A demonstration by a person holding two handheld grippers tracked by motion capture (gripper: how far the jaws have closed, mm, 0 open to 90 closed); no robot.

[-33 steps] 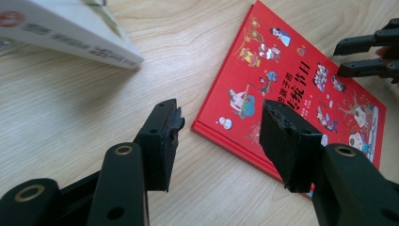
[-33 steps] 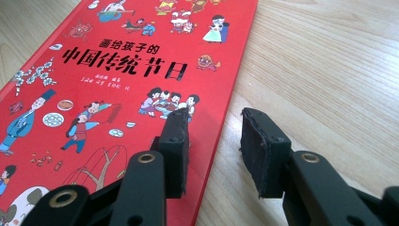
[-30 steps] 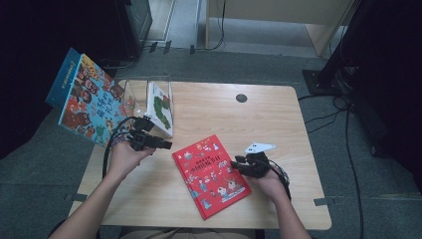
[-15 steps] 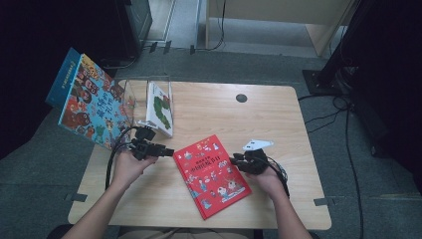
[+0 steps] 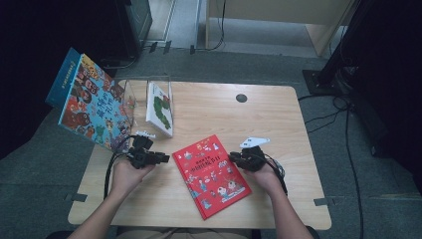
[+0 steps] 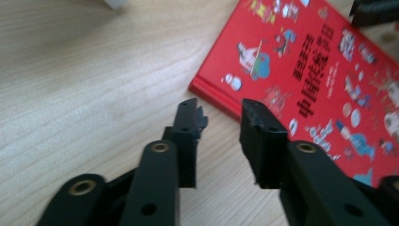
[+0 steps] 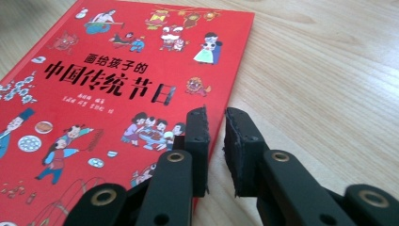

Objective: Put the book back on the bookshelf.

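Table (image 5: 278,119): light wood, visible grain, smooth matt finish.

Red book (image 5: 211,174), centre of the high view: hard cover, printed paper, glossy, with a soft sheen in both gripper views.

Left gripper (image 6: 219,117) and right gripper (image 7: 215,125): black plastic, matt; pads (image 7: 235,141) with a rough, toothed face; brass-coloured metal inserts at the pivots.

Large book (image 5: 92,107), upper left of the high view: printed cover, slightly glossy.

White book (image 5: 160,107): paper cover, smooth.

Stand (image 5: 130,97) holding it: clear plastic, glossy.

Floor (image 5: 45,189): grey, matt, looks like carpet.
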